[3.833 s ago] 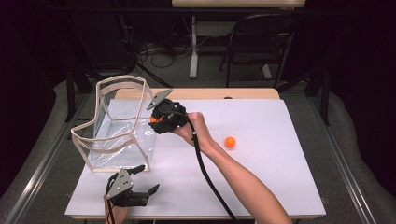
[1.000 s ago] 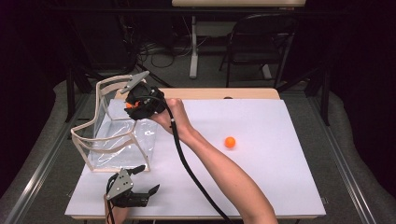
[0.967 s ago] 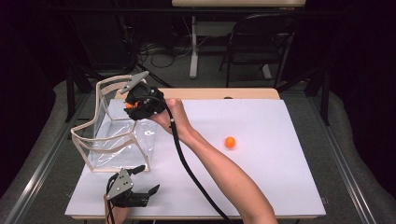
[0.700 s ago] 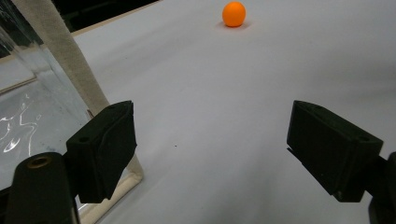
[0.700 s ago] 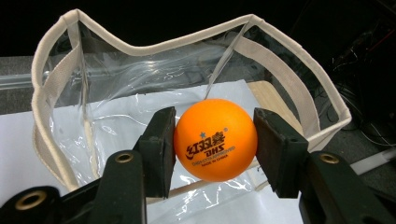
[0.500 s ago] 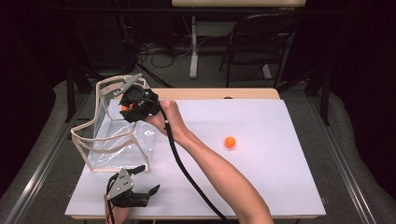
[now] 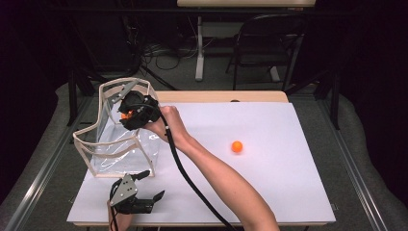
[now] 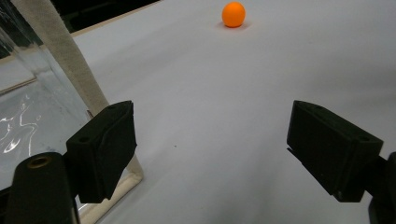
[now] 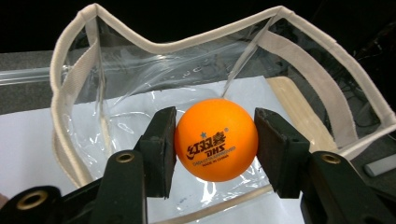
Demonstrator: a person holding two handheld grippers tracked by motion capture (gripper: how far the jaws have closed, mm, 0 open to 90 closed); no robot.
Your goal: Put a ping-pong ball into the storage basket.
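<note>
On the white table surface [image 7: 288, 192], the largest item is the clear bag with cream trim [image 7: 120, 144], standing upright and open-topped at the near left, with nothing visible inside it in the high view. The right gripper [image 7: 129, 114] is held at the bag's upper rim; in the right gripper view its two black jaws are clenched on an orange ball [image 9: 216, 139], one pad pressing each side, and the bag's open mouth lies directly beyond and below the ball. The left gripper [image 7: 144, 190] rests on the table just in front of the bag, jaws spread wide with nothing between them; in the left gripper view the bag's trimmed corner stands just beside one jaw. A second orange ball [image 7: 236, 147] lies loose on the surface, well apart from the bag to the right. Progress assessment: the first ball is picked up and carried to the bag but not yet released into it; the release remains, and the second ball is untouched. Compared with the earliest frame, the right gripper has travelled from beside the bag's right edge to over its rim, while the left gripper and the loose ball have kept their positions.
</note>
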